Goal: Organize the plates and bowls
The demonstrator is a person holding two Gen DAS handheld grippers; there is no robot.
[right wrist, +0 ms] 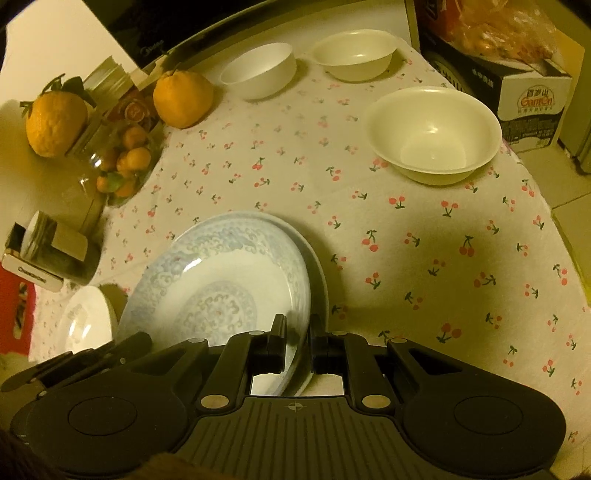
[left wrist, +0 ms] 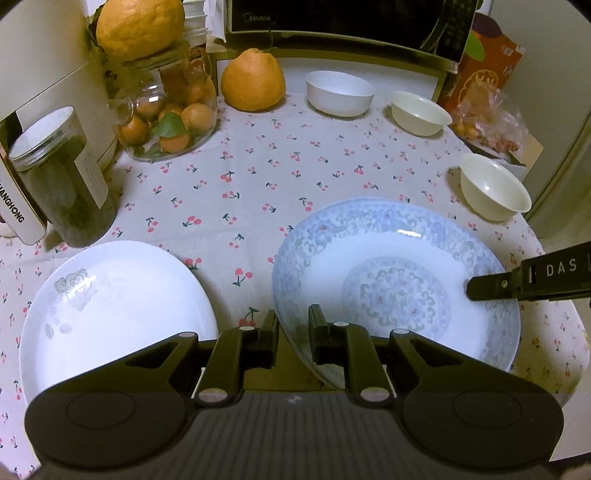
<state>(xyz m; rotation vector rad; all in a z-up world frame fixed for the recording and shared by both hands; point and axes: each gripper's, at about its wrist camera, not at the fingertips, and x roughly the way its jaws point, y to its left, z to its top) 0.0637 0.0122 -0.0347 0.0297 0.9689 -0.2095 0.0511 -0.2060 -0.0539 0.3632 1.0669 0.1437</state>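
Nearest the left wrist camera, the left gripper (left wrist: 293,332) has its two fingers closed on the near rim of the blue-patterned plate (left wrist: 399,280), one finger outside the rim and one inside. The plate sits at 5 o'clock in that view, tilted, on the cherry-print tablecloth (left wrist: 258,177). At 3 o'clock a finger of the right gripper (left wrist: 491,288) reaches in over the plate's far edge.

In the right wrist view, the right gripper (right wrist: 298,332) also clamps the blue-patterned plate (right wrist: 221,280) at its rim, the fingers drawn close on either side of it. A second rim shows just behind the plate, so there may be two plates stacked; I cannot tell for sure.

A plain white plate (left wrist: 110,306) with a faint grey flower lies at 8 o'clock in the left view, just beside the patterned one, apart from it.

Three bowls stand further off on the cloth: a white bowl (left wrist: 340,94) at 12 o'clock, a cream bowl (left wrist: 419,112) at 1 o'clock, and another cream bowl (left wrist: 493,188) at 2 o'clock near the table edge.

At 11 o'clock a large orange citrus fruit (left wrist: 254,81) rests beside a glass jar of small oranges (left wrist: 166,118), with another citrus fruit (left wrist: 138,26) on its lid. A dark-filled clear canister (left wrist: 62,177) stands at 9 o'clock.
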